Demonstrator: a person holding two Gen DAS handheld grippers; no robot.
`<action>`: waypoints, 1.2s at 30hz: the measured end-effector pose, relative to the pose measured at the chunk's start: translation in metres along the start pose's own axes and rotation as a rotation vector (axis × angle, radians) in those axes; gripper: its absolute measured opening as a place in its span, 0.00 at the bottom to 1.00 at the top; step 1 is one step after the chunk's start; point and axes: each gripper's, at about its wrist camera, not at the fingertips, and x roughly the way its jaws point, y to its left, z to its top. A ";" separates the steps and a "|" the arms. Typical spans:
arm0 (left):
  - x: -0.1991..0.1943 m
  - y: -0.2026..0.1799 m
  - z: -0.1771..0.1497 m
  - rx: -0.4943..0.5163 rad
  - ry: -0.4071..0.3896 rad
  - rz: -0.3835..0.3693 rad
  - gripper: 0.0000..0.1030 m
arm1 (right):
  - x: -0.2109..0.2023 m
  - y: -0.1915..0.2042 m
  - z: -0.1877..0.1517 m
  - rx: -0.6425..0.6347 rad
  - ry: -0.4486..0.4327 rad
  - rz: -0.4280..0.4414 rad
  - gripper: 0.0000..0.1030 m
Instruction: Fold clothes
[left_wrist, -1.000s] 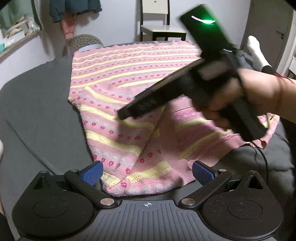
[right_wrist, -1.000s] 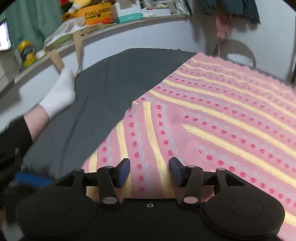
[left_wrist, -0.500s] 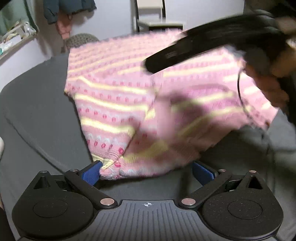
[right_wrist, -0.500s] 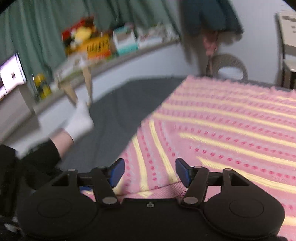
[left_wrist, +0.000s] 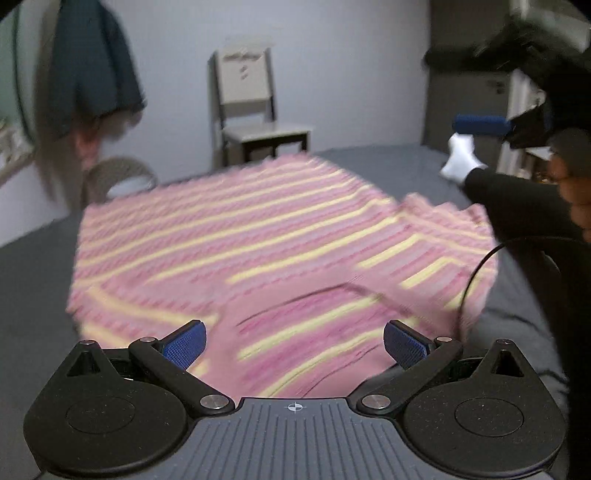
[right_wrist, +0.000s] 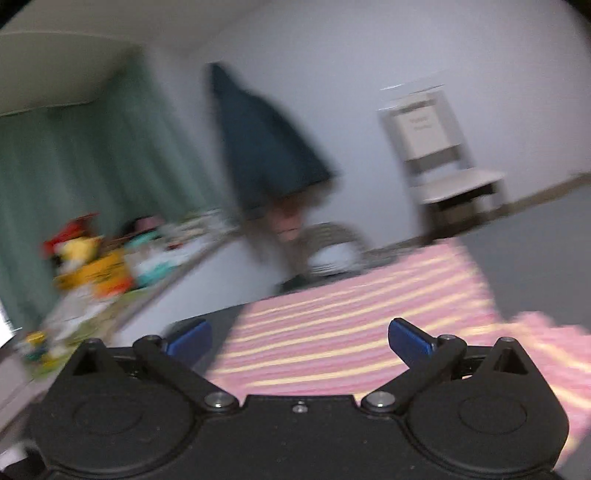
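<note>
Left fingers: your left gripper (left_wrist: 294, 345) has its blue pads spread wide, nothing between them, above the near edge of the sweater (left_wrist: 266, 251).
Right fingers: your right gripper (right_wrist: 299, 338) is likewise spread and empty, raised above the cloth.
Sweater: pink with yellow stripes, lying flat across the middle of the grey bed (left_wrist: 33, 280), one part folded over at its right side.
Sharpness: both views are motion-blurred.

Knitted, seemingly ribbed sweater (left_wrist: 258, 236) lies on matt grey cloth bedcover (left_wrist: 33, 280).
</note>
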 end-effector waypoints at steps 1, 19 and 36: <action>0.003 -0.007 0.001 0.005 -0.017 -0.017 1.00 | 0.001 -0.011 0.001 0.008 0.010 -0.048 1.00; 0.081 -0.111 0.029 -0.055 -0.106 -0.154 1.00 | 0.036 -0.198 -0.033 0.303 0.156 -0.553 0.56; 0.088 -0.116 0.016 -0.208 -0.120 -0.099 1.00 | 0.039 -0.230 -0.045 0.436 0.112 -0.613 0.12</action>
